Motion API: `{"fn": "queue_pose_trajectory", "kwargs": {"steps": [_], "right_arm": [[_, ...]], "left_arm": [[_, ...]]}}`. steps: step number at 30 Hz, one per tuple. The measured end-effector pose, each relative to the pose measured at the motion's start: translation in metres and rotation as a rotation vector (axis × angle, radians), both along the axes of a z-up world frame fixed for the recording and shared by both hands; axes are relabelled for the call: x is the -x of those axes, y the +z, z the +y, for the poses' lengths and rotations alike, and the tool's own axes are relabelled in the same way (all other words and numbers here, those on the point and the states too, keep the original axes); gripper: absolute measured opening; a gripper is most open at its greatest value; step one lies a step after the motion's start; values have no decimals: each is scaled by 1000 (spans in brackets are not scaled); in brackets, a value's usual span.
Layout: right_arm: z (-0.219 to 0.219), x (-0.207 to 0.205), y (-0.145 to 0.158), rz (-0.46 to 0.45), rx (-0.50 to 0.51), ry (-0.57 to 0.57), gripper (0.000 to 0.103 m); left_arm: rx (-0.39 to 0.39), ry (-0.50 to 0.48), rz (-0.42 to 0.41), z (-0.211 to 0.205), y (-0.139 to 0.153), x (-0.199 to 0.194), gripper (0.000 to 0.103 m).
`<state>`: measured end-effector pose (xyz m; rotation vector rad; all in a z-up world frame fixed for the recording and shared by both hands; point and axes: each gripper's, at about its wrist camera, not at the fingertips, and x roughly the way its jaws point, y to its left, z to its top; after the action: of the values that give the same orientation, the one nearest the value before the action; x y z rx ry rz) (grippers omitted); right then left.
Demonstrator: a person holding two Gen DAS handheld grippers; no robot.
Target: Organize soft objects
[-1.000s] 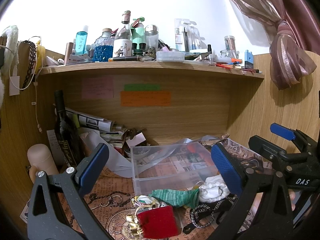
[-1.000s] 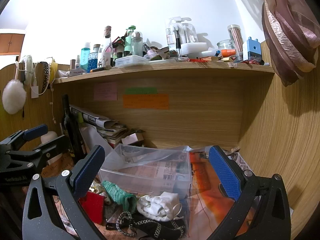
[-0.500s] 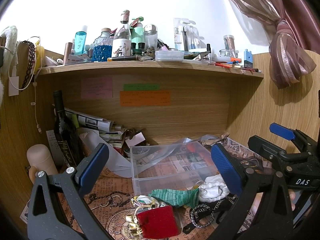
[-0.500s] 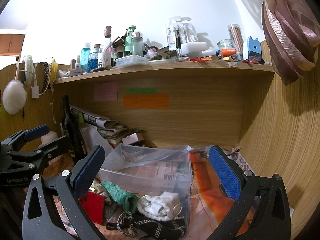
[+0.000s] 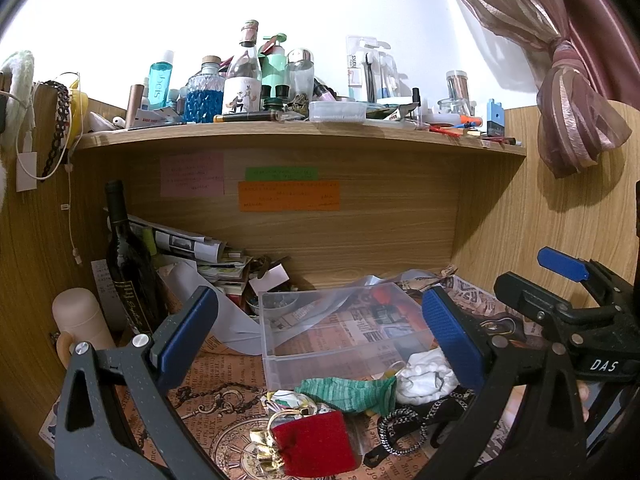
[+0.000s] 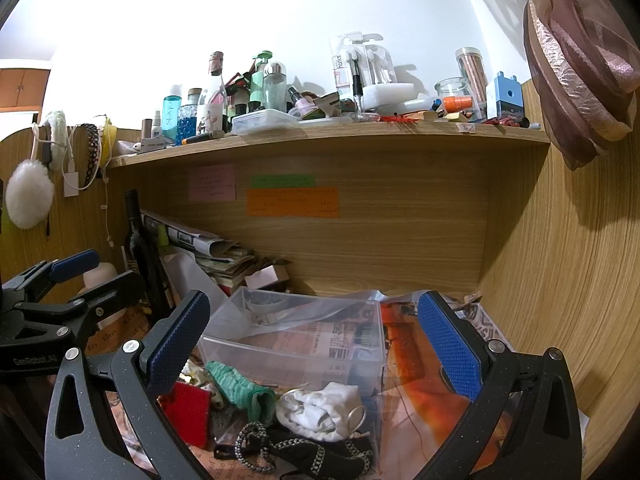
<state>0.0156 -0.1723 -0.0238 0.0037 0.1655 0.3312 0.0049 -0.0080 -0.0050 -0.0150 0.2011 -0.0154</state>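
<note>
A pile of soft things lies on the desk in front of a clear plastic box [image 5: 344,332]: a green sock [image 5: 348,394], a white cloth [image 5: 424,376], a red velvet pouch [image 5: 316,444] and a black braided band [image 5: 404,428]. The right wrist view shows the box [image 6: 296,332], the green sock [image 6: 240,390], the white cloth [image 6: 320,408], the red pouch [image 6: 188,410] and the black band [image 6: 296,454]. My left gripper [image 5: 320,340] is open and empty above the pile. My right gripper [image 6: 316,344] is open and empty, just right of the left one.
A dark wine bottle [image 5: 128,268] and stacked papers [image 5: 192,248] stand at the back left. A shelf [image 5: 296,132] crowded with bottles hangs above. Wooden walls close in on the left and the right [image 6: 560,280]. A curtain [image 5: 572,128] hangs at the upper right.
</note>
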Motion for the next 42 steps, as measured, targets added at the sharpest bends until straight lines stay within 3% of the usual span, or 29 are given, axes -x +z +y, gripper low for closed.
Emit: {"fn": "queue_pose_trajectory", "kwargs": {"steps": [27, 37, 42], "right_arm": [[2, -4, -8, 28, 0, 6, 103], [-14, -33, -39, 166, 1, -8, 103], [-21, -51, -65, 286, -1, 16, 101]], "left_arm": [[-3, -17, 35, 0, -10, -6, 103], [56, -38, 195, 24, -44, -36, 103], [70, -35, 310, 31, -72, -52, 92]]}}
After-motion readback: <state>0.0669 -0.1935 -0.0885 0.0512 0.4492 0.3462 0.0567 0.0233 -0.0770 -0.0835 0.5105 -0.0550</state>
